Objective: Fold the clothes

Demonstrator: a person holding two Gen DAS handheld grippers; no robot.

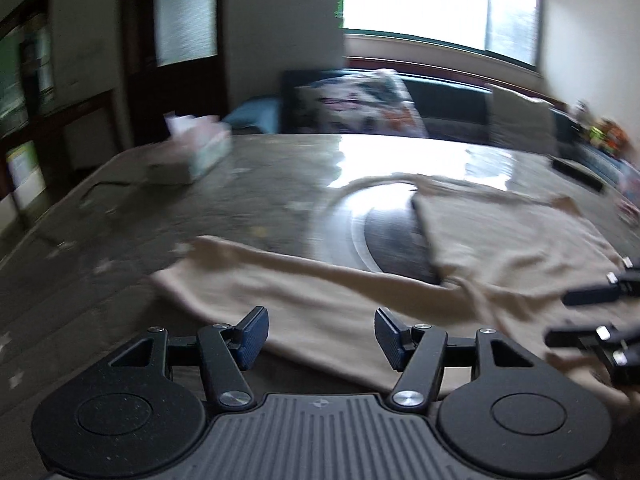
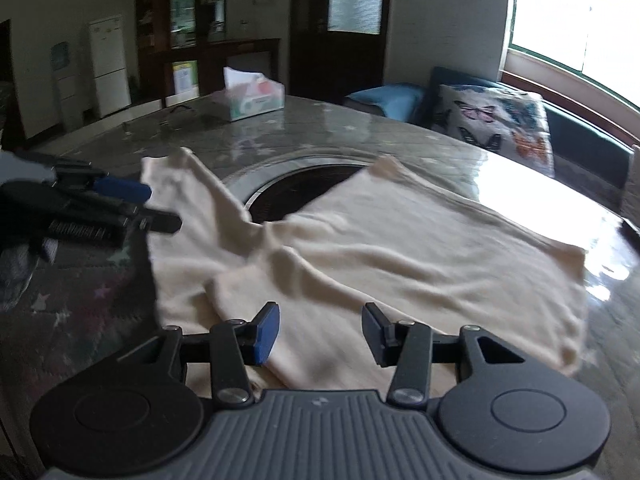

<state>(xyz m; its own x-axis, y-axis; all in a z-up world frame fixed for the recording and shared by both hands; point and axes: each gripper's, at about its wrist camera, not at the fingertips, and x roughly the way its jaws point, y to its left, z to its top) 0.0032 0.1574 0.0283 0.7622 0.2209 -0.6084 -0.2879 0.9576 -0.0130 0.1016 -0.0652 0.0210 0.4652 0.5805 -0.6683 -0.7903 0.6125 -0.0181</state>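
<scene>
Cloth [image 2: 400, 248], a cream garment, lies spread and rumpled across the near half of the surface [image 2: 320, 128], with one part reaching over the dark round inset [image 2: 304, 184] at the middle. A long strip of it runs off to the far left, and a raised fold crosses the middle.

In the left wrist view the left gripper [image 1: 320, 336] hangs low over the near edge of the cloth [image 1: 340, 312], its jaws wide apart with nothing between them. The right gripper [image 1: 576, 318] shows at the right edge of that view, above the cloth, its two dark fingers separated by a gap.

In the right wrist view the right gripper [image 2: 320, 334] sits over the near edge of the cloth, jaws spread apart and holding nothing. The left gripper [image 2: 148, 206] appears at the left, blurred, near the left edge of the cloth; its fingers stand apart there too.

A tissue box [image 2: 252, 96] stands on the far left part of the surface, well apart from the cloth. Beyond the surface a sofa [image 2: 584, 132] runs under a bright window [image 2: 576, 36], with a butterfly cushion [image 2: 496, 120] on it. Dark wood cabinets [image 2: 208, 40] line the far wall.
</scene>
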